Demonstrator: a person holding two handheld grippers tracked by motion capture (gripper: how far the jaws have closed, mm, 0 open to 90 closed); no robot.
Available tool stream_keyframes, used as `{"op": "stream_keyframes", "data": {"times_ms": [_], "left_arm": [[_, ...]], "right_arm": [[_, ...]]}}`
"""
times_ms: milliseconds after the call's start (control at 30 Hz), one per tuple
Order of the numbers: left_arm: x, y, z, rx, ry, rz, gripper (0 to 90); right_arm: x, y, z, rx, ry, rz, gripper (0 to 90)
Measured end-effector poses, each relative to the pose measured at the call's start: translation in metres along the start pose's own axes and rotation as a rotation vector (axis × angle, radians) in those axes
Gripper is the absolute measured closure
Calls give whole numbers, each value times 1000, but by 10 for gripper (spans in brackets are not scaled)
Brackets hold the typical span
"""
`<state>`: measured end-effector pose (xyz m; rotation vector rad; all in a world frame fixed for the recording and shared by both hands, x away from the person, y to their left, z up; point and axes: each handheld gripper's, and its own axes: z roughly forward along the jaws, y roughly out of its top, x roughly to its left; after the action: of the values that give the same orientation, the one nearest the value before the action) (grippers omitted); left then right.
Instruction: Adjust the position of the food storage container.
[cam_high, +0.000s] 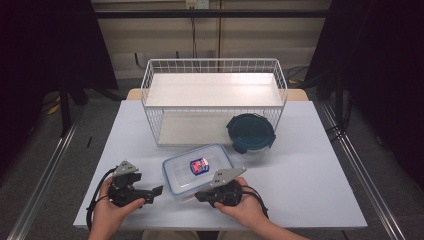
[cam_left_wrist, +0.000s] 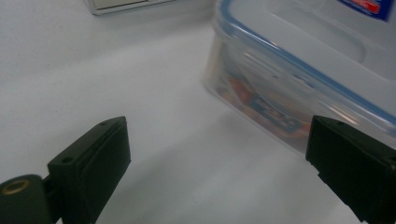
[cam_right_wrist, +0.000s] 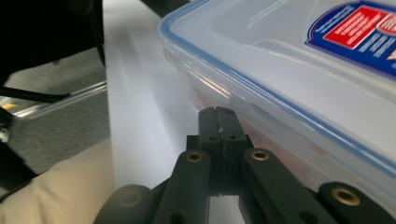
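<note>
A clear rectangular box (cam_high: 186, 176) with a blue-rimmed lid and a red and blue label (cam_high: 199, 165) lies near the table's front edge. My left gripper (cam_high: 152, 192) sits just left of it, pointing at its side. In the left gripper view that gripper (cam_left_wrist: 219, 126) stands open with bare table between the jaws and the box (cam_left_wrist: 280, 84) just ahead to the right. My right gripper (cam_high: 199, 196) lies at the box's front right corner, pointing left. In the right gripper view this gripper (cam_right_wrist: 218, 113) is shut on nothing, close along the box's (cam_right_wrist: 289, 70) wall.
A white wire rack (cam_high: 215, 65) with two white shelves stands at the back of the white table (cam_high: 310, 165). A dark teal round lidded container (cam_high: 250, 132) sits by the rack's front right corner. Open tabletop lies to the right of the box.
</note>
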<state>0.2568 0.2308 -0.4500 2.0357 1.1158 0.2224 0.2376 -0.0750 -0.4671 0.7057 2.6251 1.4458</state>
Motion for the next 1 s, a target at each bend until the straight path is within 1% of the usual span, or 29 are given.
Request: {"op": "stream_keyframes", "data": {"times_ms": [33, 67, 100, 133, 167, 200, 233, 267, 300, 333, 367, 400, 433, 467, 500, 533, 567, 600, 633, 667, 733, 767, 800, 833, 867, 933, 967, 1000], "left_arm": [[0, 0, 0, 0, 0, 0, 64], [-1, -2, -1, 12, -14, 2, 67], [-1, -3, 0, 13, -20, 2, 71], [-1, -4, 0, 25, -28, 14, 75], [-3, -4, 1, 24, -31, 18, 79], [-4, -5, 2, 26, -50, 26, 80], [-6, -5, 3, 21, -62, 24, 79], [-7, -5, 3, 29, -68, 33, 81], [-10, -6, 5, 34, -66, 36, 85], [-11, -6, 7, 35, -79, 41, 89], [-14, -6, 10, 33, -85, 33, 97], [-14, -6, 11, 38, -86, 51, 111], [-14, -6, 11, 38, -86, 51, 133], [-16, -5, 15, 33, -91, 53, 133], [-17, -4, 16, 31, -82, 51, 153], [-17, -3, 18, 21, -90, 49, 211], [-17, -3, 19, 22, -92, 52, 238], [-17, -2, 19, 27, -97, 50, 246], [-17, -2, 20, 29, -112, 49, 263], [-17, -2, 20, 25, -118, 45, 290], [-18, -1, 21, 35, -112, 43, 324], [-17, -1, 21, 42, -106, 46, 371], [-16, 0, 21, 42, -105, 47, 400], [-16, 0, 21, 42, -105, 47, 414], [-14, 1, 20, 39, -108, 32, 437], [-12, 1, 20, 32, -93, 23, 458], [-12, 1, 20, 32, -93, 23, 475], [-10, 2, 20, 34, -97, 18, 475]], "right_arm": [[0, 1, 1, 2, -6, -8, 900], [0, 2, 2, -3, -8, 12, 900], [-1, 3, 3, -8, -7, 18, 900], [-2, 4, 4, -28, -6, 13, 900], [-2, 5, 4, -28, -12, 18, 900], [-2, 5, 5, -36, -13, 22, 900], [-3, 6, 5, -38, -18, 19, 900], [-4, 7, 5, -44, -16, 16, 900], [-4, 7, 5, -45, -14, 24, 900], [-5, 7, 5, -47, -16, 23, 900], [-5, 7, 4, -48, -17, 24, 900], [-5, 7, 3, -48, -17, 23, 900], [-5, 7, 3, -48, -17, 23, 900], [-5, 7, 2, -51, -21, 25, 900], [-6, 6, -1, -58, -24, 38, 900], [-7, 6, -6, -68, -32, 50, 897], [-9, 5, -9, -74, -39, 58, 886], [-10, 5, -13, -80, -36, 73, 863], [-11, 4, -17, -87, -45, 86, 846], [-12, 3, -20, -93, -53, 88, 827], [-14, 0, -27, -103, -64, 99, 761], [-15, -2, -31, -103, -71, 105, 736], [-16, -3, -35, -104, -78, 112, 717], [-16, -3, -35, -104, -78, 112, 717], [-18, -6, -41, -105, -88, 126, 653], [-19, -8, -46, -105, -96, 129, 622], [-19, -8, -46, -105, -96, 129, 622], [-19, -10, -48, -102, -102, 128, 599]]}}
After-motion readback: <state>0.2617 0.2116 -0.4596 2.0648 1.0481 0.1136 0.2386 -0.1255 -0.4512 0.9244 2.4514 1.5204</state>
